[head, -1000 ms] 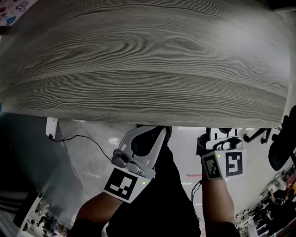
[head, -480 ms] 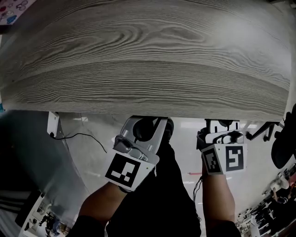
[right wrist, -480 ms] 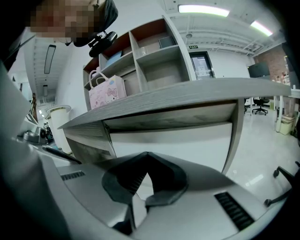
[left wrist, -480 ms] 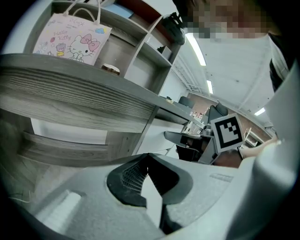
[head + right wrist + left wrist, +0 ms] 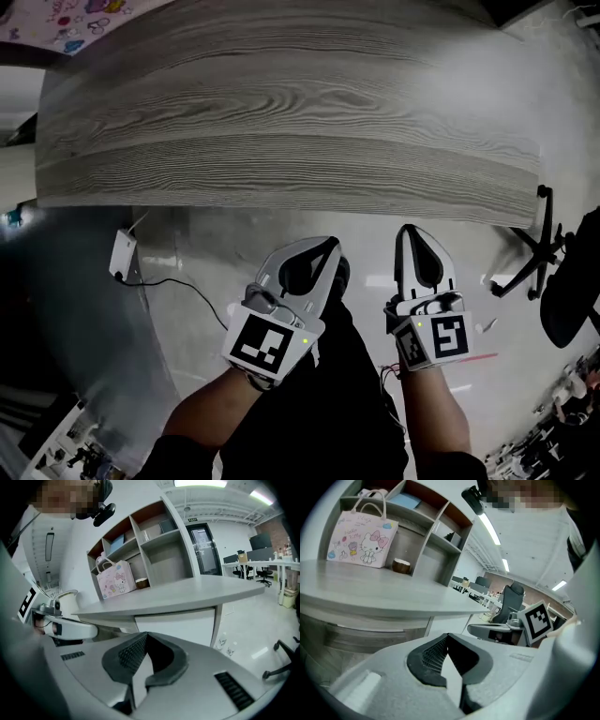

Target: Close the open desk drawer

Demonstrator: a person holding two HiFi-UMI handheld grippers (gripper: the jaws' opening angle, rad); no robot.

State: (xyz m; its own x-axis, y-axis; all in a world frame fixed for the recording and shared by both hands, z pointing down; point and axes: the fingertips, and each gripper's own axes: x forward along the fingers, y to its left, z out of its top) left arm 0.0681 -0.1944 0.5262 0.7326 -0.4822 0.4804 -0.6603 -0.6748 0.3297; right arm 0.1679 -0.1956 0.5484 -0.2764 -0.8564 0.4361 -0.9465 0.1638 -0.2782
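Across the far half of the head view your wood-grain desk (image 5: 281, 112) fills the frame, its near edge curving from left to right. On the near side of it lies pale, glossy floor (image 5: 187, 272). At the far side of the desktop stands an open shelf unit (image 5: 161, 550) with several compartments.

Under the desktop's near edge, toward the left, the left gripper view shows a wood-grain drawer front (image 5: 361, 639) set back beneath the top. From above the desktop covers it, so you cannot tell there whether it sits fully home.

A black office chair (image 5: 536, 246) shows its wheeled base at the right, close to the desk's right corner. Your left forearm (image 5: 211, 422) and right forearm (image 5: 436, 422) reach in from the near edge.

You hold the left gripper (image 5: 330, 246) and the right gripper (image 5: 410, 232) side by side over the floor. Both point toward the desk and stand clear of its edge. On each, the jaws are closed tip to tip with nothing between the pads.

A pink cartoon-cat bag (image 5: 361, 541) stands on the desktop in front of the shelves. A white box (image 5: 122, 255) sits at the left below the desk edge, with a black cable (image 5: 178, 281) trailing from it. A small brown bowl (image 5: 401, 566) rests just right of the bag.
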